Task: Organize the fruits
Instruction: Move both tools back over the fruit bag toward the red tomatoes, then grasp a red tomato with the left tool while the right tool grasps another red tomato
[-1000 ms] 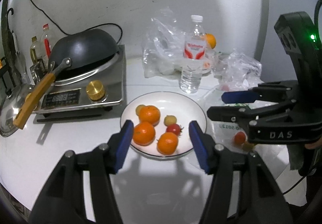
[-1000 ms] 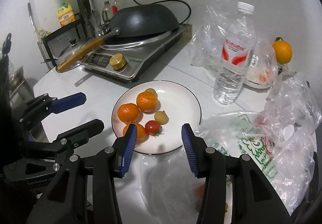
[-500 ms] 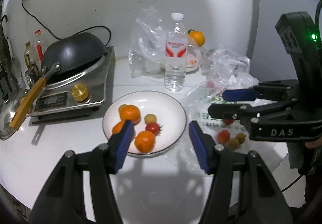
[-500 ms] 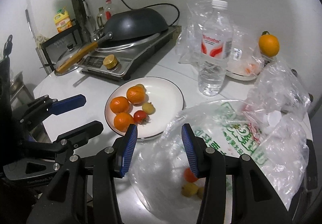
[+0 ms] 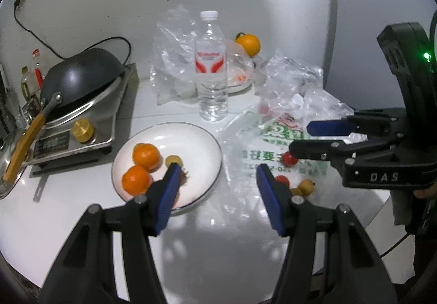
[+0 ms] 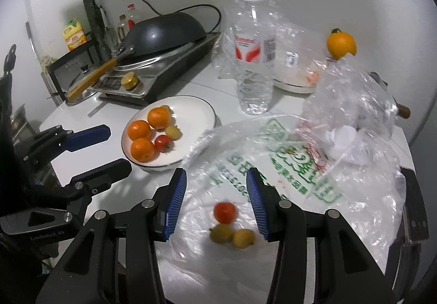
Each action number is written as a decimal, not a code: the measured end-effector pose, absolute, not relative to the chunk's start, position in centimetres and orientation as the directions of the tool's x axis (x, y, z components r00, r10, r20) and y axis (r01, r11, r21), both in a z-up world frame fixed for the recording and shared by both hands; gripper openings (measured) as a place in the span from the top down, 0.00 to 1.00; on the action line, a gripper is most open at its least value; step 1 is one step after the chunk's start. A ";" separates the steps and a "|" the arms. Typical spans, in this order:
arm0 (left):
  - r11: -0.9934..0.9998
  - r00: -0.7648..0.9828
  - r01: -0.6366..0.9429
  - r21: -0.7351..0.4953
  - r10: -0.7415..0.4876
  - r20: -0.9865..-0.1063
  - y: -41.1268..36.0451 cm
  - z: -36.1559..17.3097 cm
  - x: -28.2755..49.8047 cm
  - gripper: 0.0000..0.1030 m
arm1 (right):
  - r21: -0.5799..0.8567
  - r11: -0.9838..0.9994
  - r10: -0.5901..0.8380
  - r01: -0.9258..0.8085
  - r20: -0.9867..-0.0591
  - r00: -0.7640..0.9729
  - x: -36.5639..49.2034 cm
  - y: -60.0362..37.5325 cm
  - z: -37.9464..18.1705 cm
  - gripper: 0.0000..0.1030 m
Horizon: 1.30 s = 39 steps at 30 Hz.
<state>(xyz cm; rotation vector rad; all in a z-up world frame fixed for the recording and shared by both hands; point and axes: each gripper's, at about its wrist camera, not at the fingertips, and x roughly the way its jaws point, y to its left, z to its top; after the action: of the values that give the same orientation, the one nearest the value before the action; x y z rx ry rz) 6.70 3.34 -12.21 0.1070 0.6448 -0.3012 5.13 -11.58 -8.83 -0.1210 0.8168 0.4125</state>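
Observation:
A white plate [image 6: 196, 112] [image 5: 202, 140] holds three oranges [image 6: 139, 129], a red tomato [image 6: 163, 142] and a small yellow fruit [image 6: 173, 132]. A printed clear plastic bag [image 6: 286, 164] [image 5: 262, 151] lies right of it. On the bag lie a red tomato [image 6: 224, 212] and two small yellow fruits [image 6: 232, 235]. My right gripper [image 6: 216, 205] is open, and the tomato sits between its fingertips. My left gripper [image 5: 217, 189] is open and empty above the plate's right edge. In the left wrist view another tomato [image 5: 289, 158] lies further back on the bag.
A water bottle [image 6: 254, 58] stands behind the plate. An induction cooker with a black wok [image 6: 164, 31] sits at the back left. A lone orange [image 6: 341, 44] and crumpled clear bags [image 6: 352, 96] are at the back right. The table edge is near.
Both grippers have swung right, away from the plate and toward the plastic bag. The red tomato and yellow fruits on the bag now sit at my right fingertips.

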 end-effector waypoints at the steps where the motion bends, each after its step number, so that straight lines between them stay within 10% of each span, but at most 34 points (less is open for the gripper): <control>1: 0.949 0.755 0.314 0.007 -0.245 -0.608 3.0 -12.2 6.7 0.43 | 0.053 0.916 0.307 -0.397 -0.730 0.611 5.1 -12.0 -9.0 0.53; 39: 0.907 0.644 0.419 0.027 -0.276 -0.713 -4.8 -16.4 9.7 0.43 | 0.118 0.916 0.329 -0.382 -0.767 0.551 7.0 -17.7 -13.5 0.66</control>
<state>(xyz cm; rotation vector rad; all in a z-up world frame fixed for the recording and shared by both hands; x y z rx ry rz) 9.73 -4.84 -16.41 0.1975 0.7760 -0.3988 6.96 -17.65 -13.45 -0.0649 0.8929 0.4210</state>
